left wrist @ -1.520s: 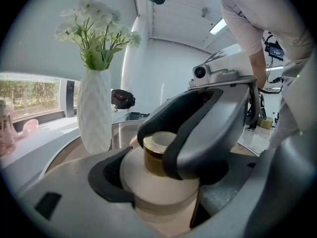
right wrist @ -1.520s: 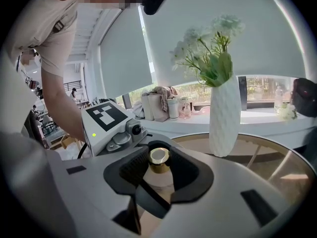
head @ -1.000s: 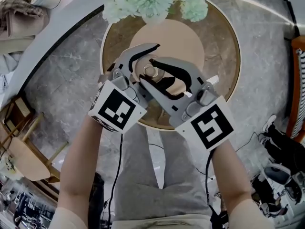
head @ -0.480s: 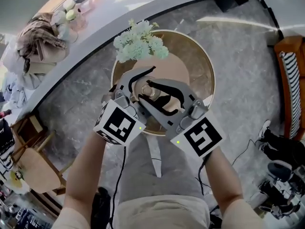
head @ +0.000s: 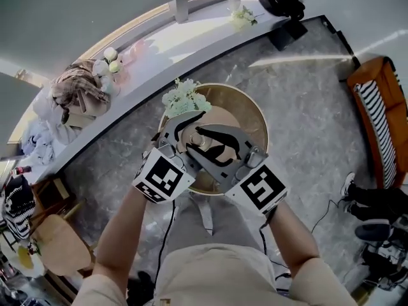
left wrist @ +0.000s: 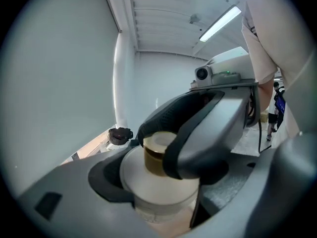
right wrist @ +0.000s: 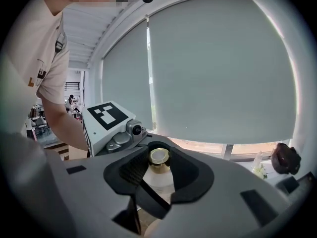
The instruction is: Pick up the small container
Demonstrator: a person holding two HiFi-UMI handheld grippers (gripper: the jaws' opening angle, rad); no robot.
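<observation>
The small container (head: pixel 203 143) has a white round body (left wrist: pixel 159 185) and a gold cap (right wrist: pixel 159 157). It hangs in the air above the round wooden table (head: pixel 252 116), in front of the person's chest. My left gripper (head: pixel 186 131) comes in from the left, shut on the white body. From the right, my right gripper (head: pixel 199 146) is shut on the gold cap, with its dark pads (right wrist: pixel 132 171) against both sides. In the left gripper view, the right gripper's grey jaw wraps round the cap and hides part of the container.
A bunch of pale green flowers (head: pixel 183 99) stands at the table's far edge. Behind it runs a long windowsill (head: pixel 146 46) with cloth and small items. An orange striped chair (head: pixel 376 120) is at the right and a wooden stool (head: pixel 54 247) at the lower left.
The head view has pulled back and the table looks smaller. Both grippers keep their hold on the container and now stand higher above the table.
</observation>
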